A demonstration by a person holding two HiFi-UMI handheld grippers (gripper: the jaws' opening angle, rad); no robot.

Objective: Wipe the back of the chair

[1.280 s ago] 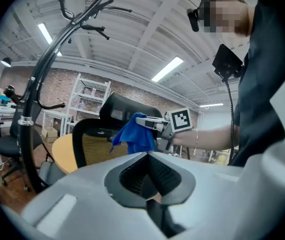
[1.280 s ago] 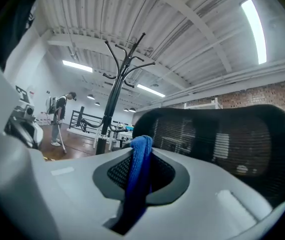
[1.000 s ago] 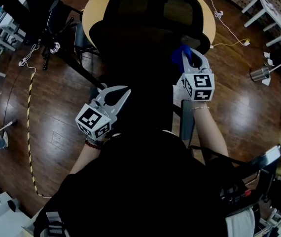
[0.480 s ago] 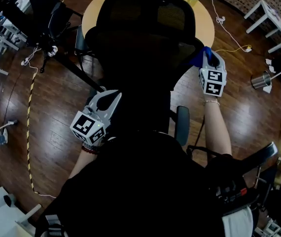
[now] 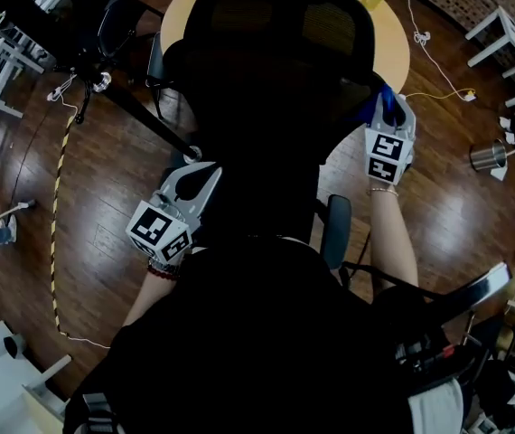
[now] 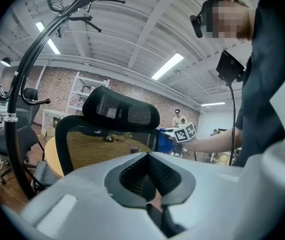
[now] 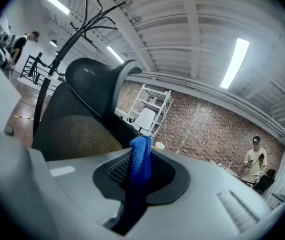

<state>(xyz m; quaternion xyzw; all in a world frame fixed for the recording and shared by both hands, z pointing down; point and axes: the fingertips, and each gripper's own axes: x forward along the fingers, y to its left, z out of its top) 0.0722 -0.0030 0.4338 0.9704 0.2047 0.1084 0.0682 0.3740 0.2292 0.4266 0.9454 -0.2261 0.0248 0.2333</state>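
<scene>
We hold the right gripper (image 5: 386,98) at about 2 o'clock of the black mesh chair back (image 5: 266,116), its jaws clamped tight on a blue cloth (image 7: 141,156) that sticks up between them and sits against the back's right edge. The left gripper (image 5: 199,174) hangs near 8 o'clock, just beside the back's lower left side, jaws together with nothing between them. A round wooden desk (image 5: 174,16) lies beyond the chair at 12 o'clock.
</scene>
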